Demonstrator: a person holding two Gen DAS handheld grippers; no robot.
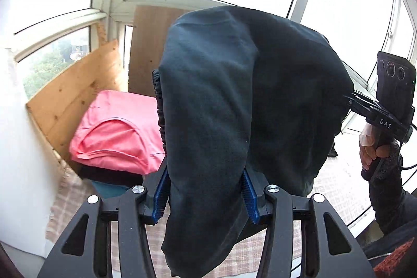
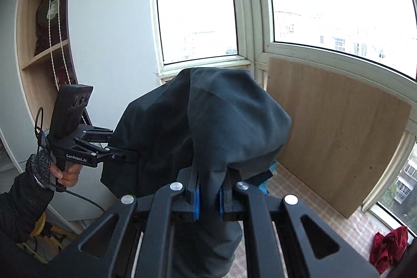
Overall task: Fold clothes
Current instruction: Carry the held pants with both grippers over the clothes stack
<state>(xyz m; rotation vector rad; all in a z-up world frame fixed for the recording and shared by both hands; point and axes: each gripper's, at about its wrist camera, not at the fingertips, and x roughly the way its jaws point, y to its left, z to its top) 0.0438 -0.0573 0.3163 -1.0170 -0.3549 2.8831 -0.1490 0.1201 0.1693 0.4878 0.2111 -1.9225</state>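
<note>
A dark blue-grey garment point(image 1: 234, 95) hangs in the air, bunched and draped over both grippers. An elastic waistband shows at its left edge point(image 1: 159, 106). My left gripper point(image 1: 206, 197) is shut on a thick fold of it between the blue pads point(image 1: 159, 197). In the right wrist view the same garment point(image 2: 208, 121) hangs through my right gripper point(image 2: 209, 202), shut on a narrow fold. Each gripper also shows in the other's view: the right gripper point(image 1: 348, 99) and the left gripper point(image 2: 133, 155), both with tips buried in cloth.
A folded pink garment point(image 1: 117, 132) tops a stack of dark clothes on a checked cloth point(image 1: 67, 199). Plywood boards point(image 2: 333, 137) lean under the windows. A red garment point(image 2: 388, 246) lies at the far right. A person's hands point(image 2: 67, 173) hold the handles.
</note>
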